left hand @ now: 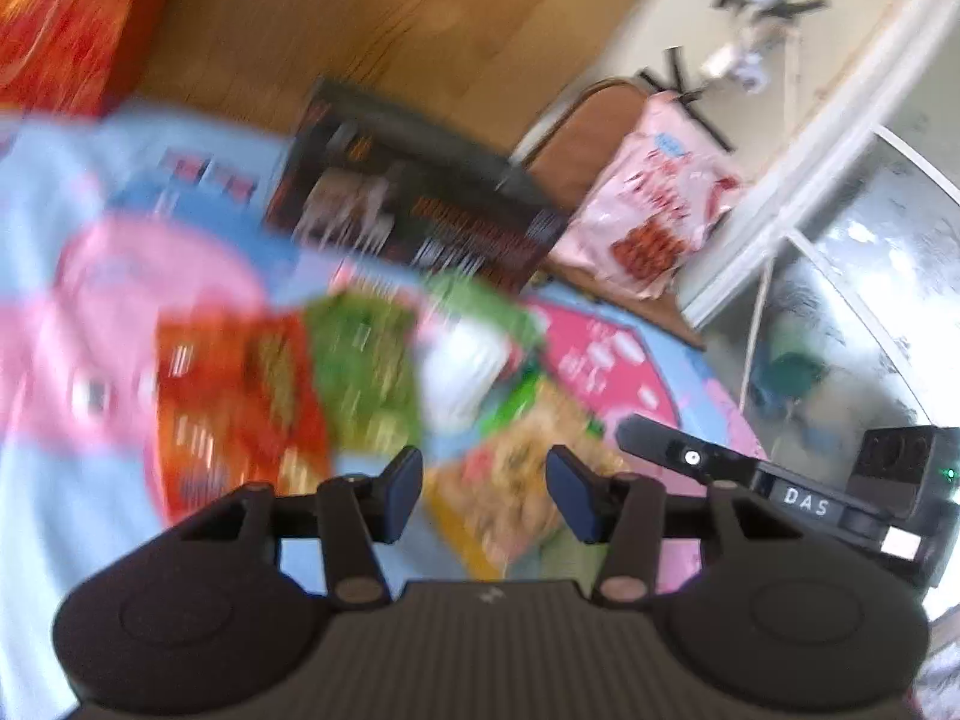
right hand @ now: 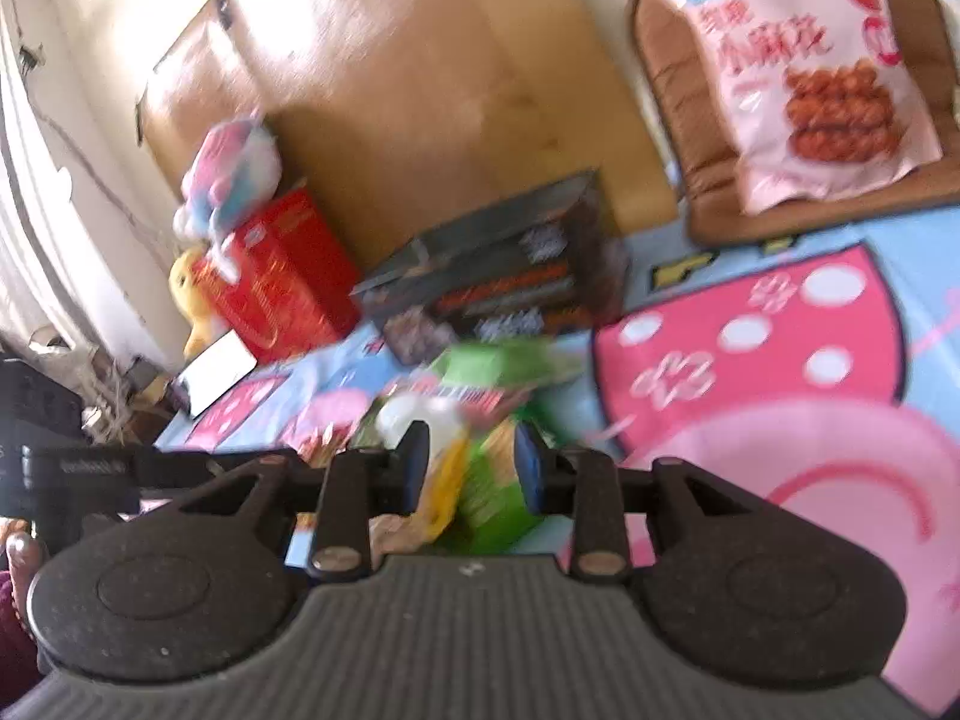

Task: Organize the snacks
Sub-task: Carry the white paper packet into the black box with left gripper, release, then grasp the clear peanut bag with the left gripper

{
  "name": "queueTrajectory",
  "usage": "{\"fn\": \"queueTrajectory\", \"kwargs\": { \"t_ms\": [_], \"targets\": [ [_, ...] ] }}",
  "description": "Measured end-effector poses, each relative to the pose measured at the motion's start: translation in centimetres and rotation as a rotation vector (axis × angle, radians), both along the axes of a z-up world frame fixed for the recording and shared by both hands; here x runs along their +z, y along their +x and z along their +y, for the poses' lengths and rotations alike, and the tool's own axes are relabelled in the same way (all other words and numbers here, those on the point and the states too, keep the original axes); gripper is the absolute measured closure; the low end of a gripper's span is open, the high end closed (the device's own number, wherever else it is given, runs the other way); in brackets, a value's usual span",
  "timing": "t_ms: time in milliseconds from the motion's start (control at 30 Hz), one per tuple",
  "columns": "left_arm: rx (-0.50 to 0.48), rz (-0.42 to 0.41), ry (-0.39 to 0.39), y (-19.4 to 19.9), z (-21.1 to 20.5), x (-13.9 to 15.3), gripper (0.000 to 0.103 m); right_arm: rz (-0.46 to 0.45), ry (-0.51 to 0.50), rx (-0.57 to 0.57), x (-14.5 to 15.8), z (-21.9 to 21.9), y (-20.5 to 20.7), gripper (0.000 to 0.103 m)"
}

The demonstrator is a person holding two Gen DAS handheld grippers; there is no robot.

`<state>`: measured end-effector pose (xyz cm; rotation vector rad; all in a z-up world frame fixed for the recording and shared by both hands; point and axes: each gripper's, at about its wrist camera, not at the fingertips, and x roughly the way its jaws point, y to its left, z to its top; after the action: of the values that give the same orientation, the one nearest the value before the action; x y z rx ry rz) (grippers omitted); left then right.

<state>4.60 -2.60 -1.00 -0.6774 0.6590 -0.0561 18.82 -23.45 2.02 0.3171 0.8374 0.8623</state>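
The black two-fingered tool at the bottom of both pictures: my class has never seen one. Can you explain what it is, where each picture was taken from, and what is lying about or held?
Each is a hand-held gripper. A person carries one in each hand, and a camera on it looks out along its two fingers. One picture comes from the left gripper, the other from the right gripper. Both are blurred. Snack packets lie piled on a pink-and-blue blanket, with a dark box and a red box behind, and a pink bag on a brown cushion. The left jaws stand open above a yellow packet. The right jaws appear to pinch a green packet.
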Motion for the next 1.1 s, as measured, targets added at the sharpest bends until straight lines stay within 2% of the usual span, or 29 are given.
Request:
{"fn": "queueTrajectory", "kwargs": {
  "t_ms": [33,67,100,167,200,267,367,467,533,567,667,733,800,867,933,1000,1100],
  "targets": [
    [0.014,0.021,-0.033,-0.1,0.1,-1.0,0.056,0.008,-0.024,0.010,-0.3,0.8,-0.4,0.072],
    [0.024,0.038,-0.105,-0.5,0.3,-1.8,0.056,0.019,-0.040,0.022,-0.4,1.5,-0.5,0.074],
    [0.045,0.022,-0.147,-0.7,0.6,-2.3,0.055,0.020,-0.050,0.038,-0.9,1.9,-0.9,0.080],
    [0.061,0.021,-0.190,-1.3,0.8,-2.1,0.054,0.014,-0.068,0.051,-1.5,3.5,-2.3,0.080],
    [0.067,0.016,-0.179,-1.7,0.9,-1.8,0.054,-0.007,-0.076,0.062,-1.6,3.9,-3.0,0.079],
    [0.066,0.001,-0.141,-2.8,0.9,-1.3,0.054,-0.104,-0.100,0.079,-0.9,4.8,-5.0,0.079],
    [0.025,-0.054,-0.164,-5.0,0.7,-0.6,0.055,-0.142,-0.080,0.137,-0.5,4.8,-6.8,0.078],
    [0.042,-0.060,-0.096,-6.4,0.2,0.0,0.054,-0.178,-0.068,0.149,-1.0,5.2,-9.0,0.078],
    [0.065,-0.053,-0.059,-6.6,0.1,0.3,0.054,-0.188,-0.100,0.142,-1.5,5.3,-9.2,0.078],
    [0.076,-0.046,-0.057,-6.7,0.4,0.2,0.049,-0.194,-0.105,0.132,-1.8,5.4,-9.5,0.078],
    [0.110,-0.011,-0.075,-6.6,1.8,-0.3,0.042,-0.171,-0.062,0.128,-2.0,4.9,-9.4,0.077],
    [0.090,0.013,-0.088,-5.7,2.6,-0.8,0.041,-0.159,-0.036,0.132,-2.0,4.8,-9.4,0.072],
    [0.063,0.043,-0.120,-4.9,2.9,-1.6,0.041,-0.141,-0.031,0.128,-2.2,4.7,-9.4,0.073],
    [0.034,0.039,-0.157,-4.2,2.7,-2.2,0.040,-0.118,-0.026,0.133,-2.6,4.6,-9.0,0.075],
    [0.029,0.040,-0.132,-3.7,2.3,-2.1,0.048,-0.093,-0.025,0.128,-2.7,4.6,-8.8,0.080],
    [0.004,0.047,-0.116,-3.4,1.7,-2.3,0.066,-0.094,-0.040,0.124,-2.7,4.5,-8.7,0.087],
    [-0.015,0.050,-0.137,-3.2,1.3,-2.2,0.066,-0.121,-0.059,0.105,-2.4,4.3,-9.1,0.088]
  ]
}}
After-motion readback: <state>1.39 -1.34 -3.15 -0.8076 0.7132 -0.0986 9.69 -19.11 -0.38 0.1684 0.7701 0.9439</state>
